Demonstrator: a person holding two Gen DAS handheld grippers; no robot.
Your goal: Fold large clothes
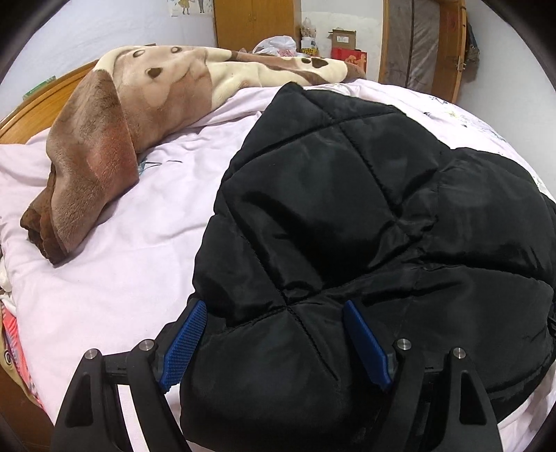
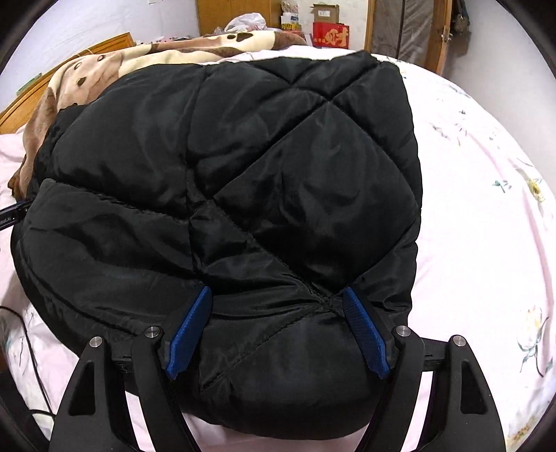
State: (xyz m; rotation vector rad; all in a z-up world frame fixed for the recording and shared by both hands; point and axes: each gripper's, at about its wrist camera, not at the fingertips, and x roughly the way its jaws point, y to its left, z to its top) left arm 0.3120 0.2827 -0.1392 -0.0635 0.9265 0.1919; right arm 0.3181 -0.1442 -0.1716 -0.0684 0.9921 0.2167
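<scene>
Bed: a pale pink sheet (image 1: 114, 278) is spread over the whole surface, and the black quilted jacket is carried on it.
Jacket: the black quilted jacket (image 1: 347, 215) is seen lying on the bed, bunched into a thick mound, its near edge reaching in between the fingers of both grippers.
Fold state: the jacket is judged to be partly folded, with a padded layer lapped over the body; the seams are not yet squared.
Blanket: a brown and cream plush blanket (image 1: 104, 156) is heaped at the far left, near the jacket but apart from it in the left view.
Left gripper: the left gripper (image 1: 274, 344) is held wide, its blue pads astride the jacket's near corner; no clamping is shown.
Right gripper: the right gripper (image 2: 278, 330) is likewise spread wide around the near edge, nothing being pinched.
Step in hand: a firm bite on the full padded thickness is advised, both grippers being closed together so the layers are not shed.
Obstruction: the blanket and a thin dark cable (image 2: 31, 347) at the left may be snagged if the jacket is swung that way.
Background: a wooden wardrobe (image 1: 253, 21) and boxes (image 1: 344, 41) are seen beyond the bed, well apart.
</scene>
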